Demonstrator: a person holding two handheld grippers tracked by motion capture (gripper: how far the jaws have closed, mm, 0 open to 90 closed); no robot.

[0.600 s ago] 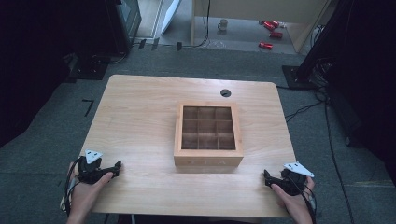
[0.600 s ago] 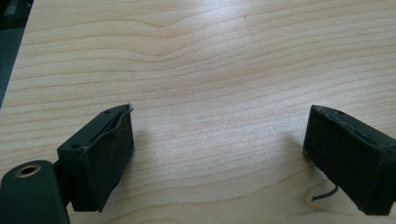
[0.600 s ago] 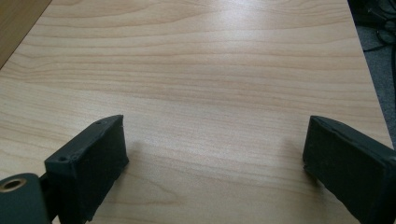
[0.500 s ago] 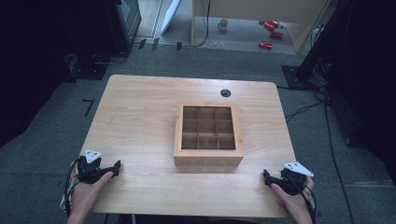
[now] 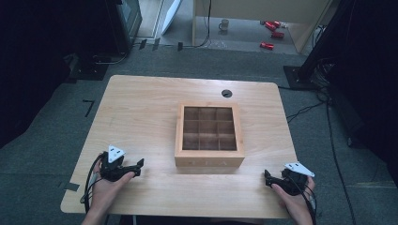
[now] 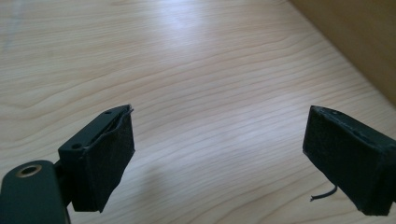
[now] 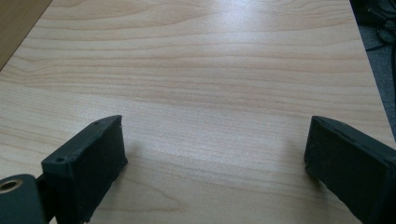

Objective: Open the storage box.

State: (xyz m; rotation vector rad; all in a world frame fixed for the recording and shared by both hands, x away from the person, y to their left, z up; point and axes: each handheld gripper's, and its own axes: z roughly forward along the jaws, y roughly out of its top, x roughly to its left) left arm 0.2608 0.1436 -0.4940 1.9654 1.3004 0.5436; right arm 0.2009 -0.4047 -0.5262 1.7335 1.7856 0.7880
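High view puts your left gripper (image 5: pixel 139 165) at the near left of the table (image 5: pixel 141 108) and your right gripper (image 5: pixel 267 177) at the near right, with the box (image 5: pixel 209 157) standing between them, a little beyond both. Neither touches it; each is well apart from its nearest side wall.

By my reading, nothing has been started. You hold nothing, and the box sits square and untouched near the middle of the table. All the work on it is left to do.

Left gripper view has both jaws spread wide over bare wood, with nothing between them, and the box wall rises at the upper right corner. Right gripper view is the same: jaws wide apart, empty, with a sliver of the box at the upper left corner.

Counts: one box, split into nine compartments, three by three. As far as the high view lets me tell, all nine look empty, though their floors are in shadow. Two grippers, one in each hand. One round cable hole (image 5: pixel 226 93) near the far edge of the table, and no loose items on the tabletop.
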